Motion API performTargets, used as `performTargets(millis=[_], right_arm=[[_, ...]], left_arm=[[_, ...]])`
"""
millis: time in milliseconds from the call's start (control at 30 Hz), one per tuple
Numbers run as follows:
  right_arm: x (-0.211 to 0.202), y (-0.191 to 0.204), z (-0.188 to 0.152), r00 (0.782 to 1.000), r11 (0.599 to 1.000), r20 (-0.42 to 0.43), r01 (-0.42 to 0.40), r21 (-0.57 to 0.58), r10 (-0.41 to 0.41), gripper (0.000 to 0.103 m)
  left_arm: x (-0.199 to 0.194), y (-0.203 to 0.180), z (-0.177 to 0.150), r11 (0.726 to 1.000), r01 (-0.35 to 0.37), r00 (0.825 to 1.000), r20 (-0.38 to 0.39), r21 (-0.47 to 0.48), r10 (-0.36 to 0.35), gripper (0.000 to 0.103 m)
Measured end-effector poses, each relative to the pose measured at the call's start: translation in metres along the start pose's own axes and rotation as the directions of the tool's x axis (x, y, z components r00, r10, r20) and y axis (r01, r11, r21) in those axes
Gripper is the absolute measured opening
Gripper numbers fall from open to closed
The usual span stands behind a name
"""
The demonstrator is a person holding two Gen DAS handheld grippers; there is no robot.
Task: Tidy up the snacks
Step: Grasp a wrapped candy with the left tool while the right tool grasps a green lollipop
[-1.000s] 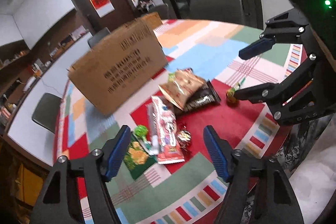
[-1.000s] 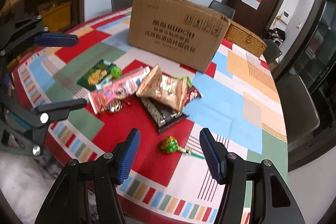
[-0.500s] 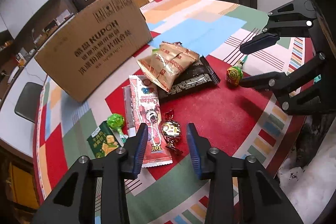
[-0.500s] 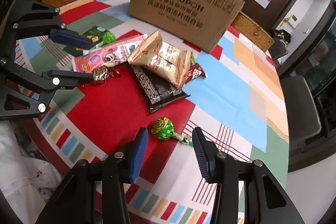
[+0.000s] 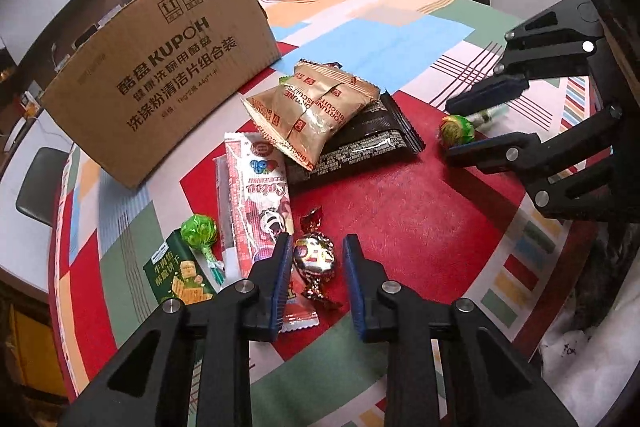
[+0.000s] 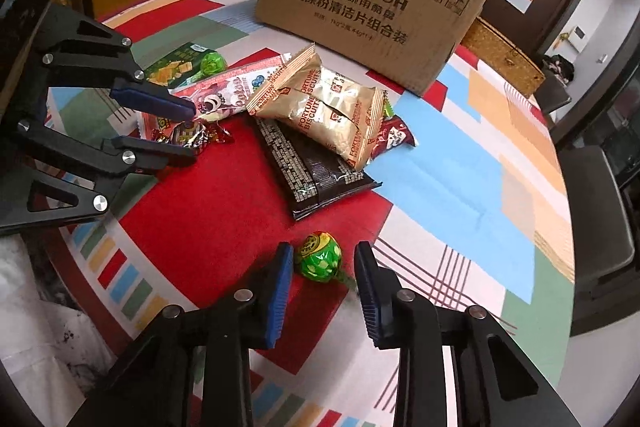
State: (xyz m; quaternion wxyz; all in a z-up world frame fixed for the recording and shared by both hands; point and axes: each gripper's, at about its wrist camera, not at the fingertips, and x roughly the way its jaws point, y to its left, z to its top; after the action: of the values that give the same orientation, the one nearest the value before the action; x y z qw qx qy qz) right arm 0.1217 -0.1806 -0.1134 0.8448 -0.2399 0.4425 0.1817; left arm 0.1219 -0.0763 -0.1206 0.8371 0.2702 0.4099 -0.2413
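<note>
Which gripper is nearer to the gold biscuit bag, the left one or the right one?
Left, though only slightly. The left gripper straddles a foil-wrapped candy, just below the gold biscuit bag. The right gripper straddles a green lollipop, beyond the dark packet.

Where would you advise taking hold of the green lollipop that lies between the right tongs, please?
Grip the round wrapped head of the green lollipop, coming from above with the right tongs astride it as they already stand. The head is the bulkiest part and stands proud of the tablecloth, while the thin stick lies flat and trails off to the side, offering the fingers little to close on.
</note>
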Motion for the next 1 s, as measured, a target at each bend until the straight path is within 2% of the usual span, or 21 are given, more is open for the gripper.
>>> performTargets(millis=[267, 600, 833, 1000], right_arm=[[0.007, -0.006, -0.001, 0.999, 0.997, -0.008, -0.048, 0.059, 0.048, 0.027], [0.005, -0.002, -0.001, 0.998, 0.996, 0.003, -0.066, 0.065, 0.066, 0.026], [-0.007, -0.003, 0.002, 0.998, 0.997, 0.038, -0.047, 0.067, 0.044, 0.026], [-0.022, -0.007, 0.009, 0.996, 0.996, 0.086, -0.030, 0.081, 0.023, 0.026]], left_arm=[[0.000, 0.002, -0.001, 0.999, 0.020, 0.999, -0.037, -0.035, -0.021, 0.022], [0.004, 0.003, 0.000, 0.997, 0.038, 0.999, -0.033, -0.065, -0.040, 0.021], [-0.013, 0.006, 0.004, 0.997, 0.014, 1.000, 0.028, -0.079, -0.012, 0.021], [-0.030, 0.015, 0.009, 0.992, 0.002, 0.997, 0.083, -0.125, 0.008, 0.021]])
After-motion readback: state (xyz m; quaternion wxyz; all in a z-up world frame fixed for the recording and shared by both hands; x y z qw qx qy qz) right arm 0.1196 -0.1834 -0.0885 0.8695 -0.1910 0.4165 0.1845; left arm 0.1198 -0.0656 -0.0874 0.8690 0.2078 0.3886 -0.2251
